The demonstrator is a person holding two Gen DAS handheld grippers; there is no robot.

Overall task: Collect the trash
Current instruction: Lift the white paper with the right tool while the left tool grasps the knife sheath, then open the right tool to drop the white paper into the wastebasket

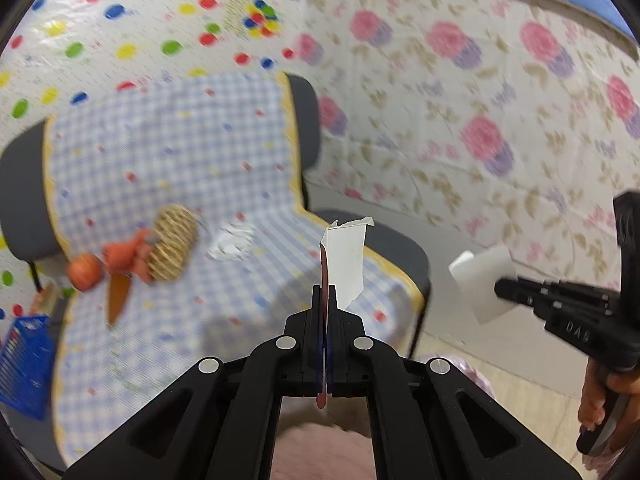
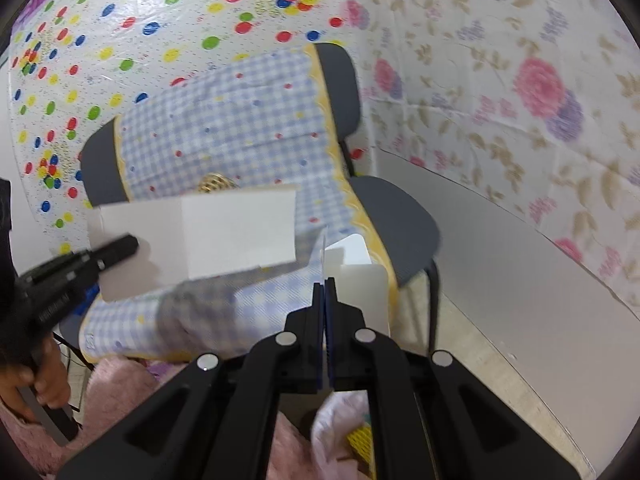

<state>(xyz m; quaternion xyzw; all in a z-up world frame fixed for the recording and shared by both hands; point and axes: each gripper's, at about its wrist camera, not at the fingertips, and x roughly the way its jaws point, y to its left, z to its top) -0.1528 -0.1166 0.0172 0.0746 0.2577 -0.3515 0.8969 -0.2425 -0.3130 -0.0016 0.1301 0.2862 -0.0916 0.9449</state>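
In the left wrist view my left gripper (image 1: 326,292) is shut on a white piece of paper (image 1: 347,264) that stands up between its fingers. The same paper (image 2: 224,232) looks wide and folded in the right wrist view, held by the left gripper (image 2: 130,245) at the left. My right gripper (image 2: 325,284) is shut on another white paper piece (image 2: 362,292). From the left wrist view the right gripper (image 1: 500,290) and its paper (image 1: 478,276) hang at the right. A crumpled white paper (image 1: 232,240) lies on the chair seat.
A grey chair (image 1: 400,248) draped in a blue checked cloth (image 1: 180,152) holds a woven yellow ball (image 1: 173,249), an orange carrot toy (image 1: 118,292) and an orange ball (image 1: 84,272). A blue basket (image 1: 24,368) sits low left. A pink rug (image 2: 120,384) and white bag (image 2: 340,420) lie below.
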